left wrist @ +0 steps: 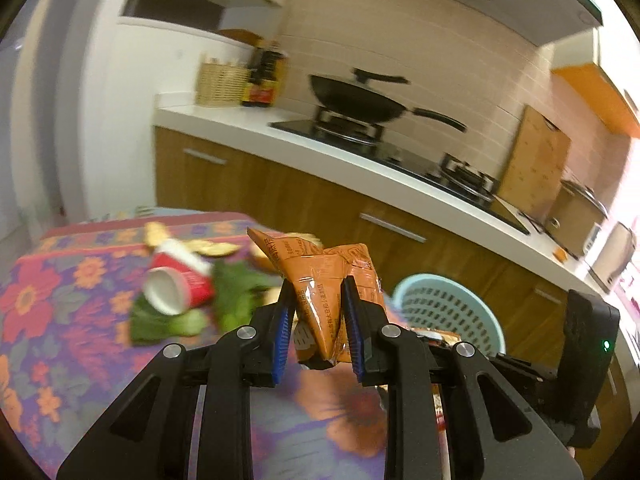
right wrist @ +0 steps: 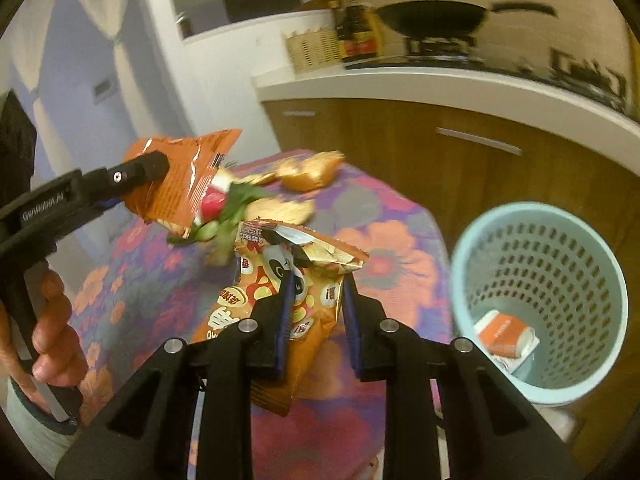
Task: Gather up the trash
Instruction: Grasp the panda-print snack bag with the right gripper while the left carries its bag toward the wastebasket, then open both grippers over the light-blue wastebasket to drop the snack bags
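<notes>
My left gripper [left wrist: 318, 284] is shut on a crumpled orange wrapper [left wrist: 320, 260], held up above the flowered tablecloth [left wrist: 60, 300]. In the right wrist view that same left gripper [right wrist: 154, 166] shows at the left with the orange wrapper [right wrist: 188, 184] and a hand on its handle. My right gripper [right wrist: 318, 280] is shut on an orange and yellow snack bag [right wrist: 256, 300], lifted off the cloth. A light blue perforated bin [right wrist: 592, 280] stands right of the table; the bin [left wrist: 448, 304] also shows behind the left fingers. A small orange and white carton [right wrist: 506, 334] lies in it.
On the cloth lie a red cup [left wrist: 180, 280] on its side, green leaves [left wrist: 236, 292] and bread pieces [right wrist: 312, 172]. Behind run wooden cabinets with a white counter [left wrist: 248, 124], a black wok [left wrist: 356, 96] on the stove, a wicker basket [left wrist: 220, 84] and a dark bottle [left wrist: 264, 80].
</notes>
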